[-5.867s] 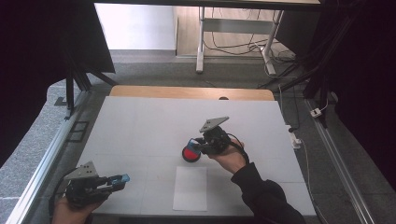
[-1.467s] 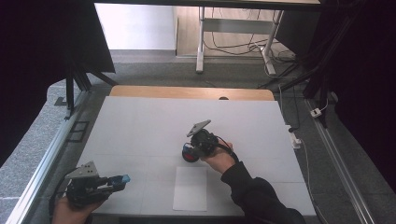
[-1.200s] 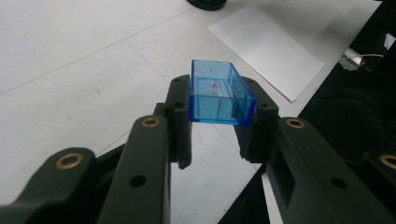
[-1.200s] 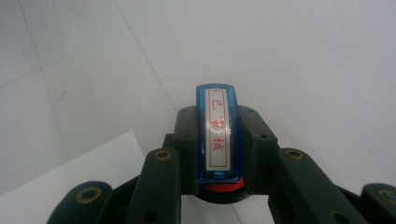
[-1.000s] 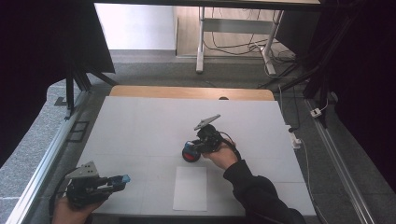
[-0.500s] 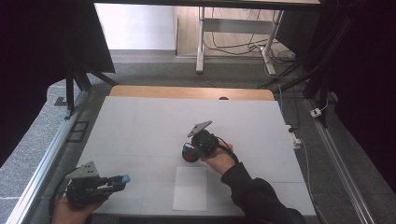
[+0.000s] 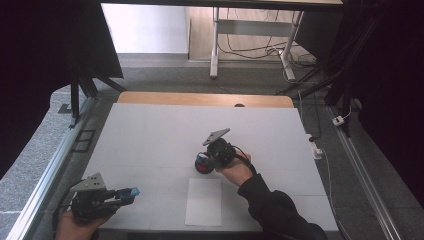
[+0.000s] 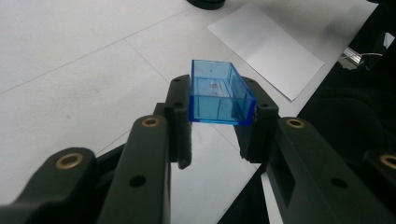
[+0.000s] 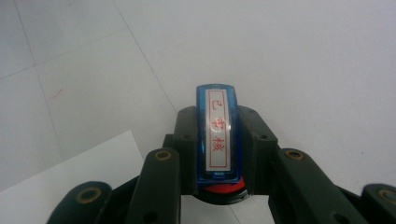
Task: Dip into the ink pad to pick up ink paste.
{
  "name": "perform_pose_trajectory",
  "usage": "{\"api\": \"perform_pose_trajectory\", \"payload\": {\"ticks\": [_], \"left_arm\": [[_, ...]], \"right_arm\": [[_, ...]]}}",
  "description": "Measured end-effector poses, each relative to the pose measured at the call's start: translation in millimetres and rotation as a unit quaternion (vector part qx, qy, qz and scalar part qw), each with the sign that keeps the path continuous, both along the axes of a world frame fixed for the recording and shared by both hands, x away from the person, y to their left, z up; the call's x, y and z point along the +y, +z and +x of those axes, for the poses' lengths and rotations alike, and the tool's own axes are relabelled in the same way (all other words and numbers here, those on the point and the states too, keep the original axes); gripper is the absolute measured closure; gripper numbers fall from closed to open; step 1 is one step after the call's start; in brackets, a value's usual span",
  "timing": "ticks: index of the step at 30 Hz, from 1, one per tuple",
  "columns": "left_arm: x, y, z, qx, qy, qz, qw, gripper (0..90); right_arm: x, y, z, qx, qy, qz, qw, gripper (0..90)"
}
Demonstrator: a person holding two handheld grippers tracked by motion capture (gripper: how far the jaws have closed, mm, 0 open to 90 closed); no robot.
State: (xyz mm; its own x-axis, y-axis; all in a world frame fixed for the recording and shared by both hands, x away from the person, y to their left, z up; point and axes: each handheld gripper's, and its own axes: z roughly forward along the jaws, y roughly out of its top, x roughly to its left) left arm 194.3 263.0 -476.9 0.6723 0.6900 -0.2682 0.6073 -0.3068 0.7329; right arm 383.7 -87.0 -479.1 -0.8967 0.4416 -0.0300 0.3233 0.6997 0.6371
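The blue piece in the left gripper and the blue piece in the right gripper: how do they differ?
The blue cap in the left gripper is a clear, hollow box without a label; the blue stamp in the right gripper bears a white label with red characters. The cap is held above the table; the stamp stands over a red ink pad. Both are blue plastic, clamped between shut jaws.

The left hand-held gripper [image 7: 127, 192] sits low at the near left edge, gripped by a bare hand [image 7: 75, 225] with its jaws clamped together, while the right hand-held gripper [image 7: 202, 162], held by a dark-sleeved arm [image 7: 272, 207] angling in from the bottom, points left with jaws likewise closed.
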Motion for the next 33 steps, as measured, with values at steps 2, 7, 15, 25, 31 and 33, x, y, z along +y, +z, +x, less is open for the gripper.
{"api": "perform_pose_trajectory", "payload": {"ticks": [2,7,15,25,31,33], "left_arm": [[0.0,0.0,0.0,0.0,0.0,0.001,1.0,68.2],[0.3,0.0,0.1,0.001,0.0,-0.001,1.0,68.1],[0.4,0.0,0.3,0.002,0.002,0.0,1.0,68.1],[0.6,0.0,0.3,0.003,0.0,-0.002,1.0,68.1],[0.3,0.0,0.2,0.002,0.0,-0.002,1.0,68.1],[0.4,0.0,0.3,0.002,0.0,-0.002,1.0,68.1]], "right_arm": [[-0.9,1.8,0.0,0.001,0.001,0.006,1.0,71.0],[-3.1,9.6,-3.9,0.003,0.006,0.018,0.9998,71.0],[-7.7,20.1,-17.4,0.001,0.026,0.031,0.9992,71.0],[-15.9,28.6,-31.4,0.0,0.039,0.043,0.9983,70.9],[-18.9,32.2,-44.2,0.002,0.05,0.048,0.9976,71.0],[-20.2,34.0,-49.5,0.001,0.054,0.05,0.9973,70.9]]}}
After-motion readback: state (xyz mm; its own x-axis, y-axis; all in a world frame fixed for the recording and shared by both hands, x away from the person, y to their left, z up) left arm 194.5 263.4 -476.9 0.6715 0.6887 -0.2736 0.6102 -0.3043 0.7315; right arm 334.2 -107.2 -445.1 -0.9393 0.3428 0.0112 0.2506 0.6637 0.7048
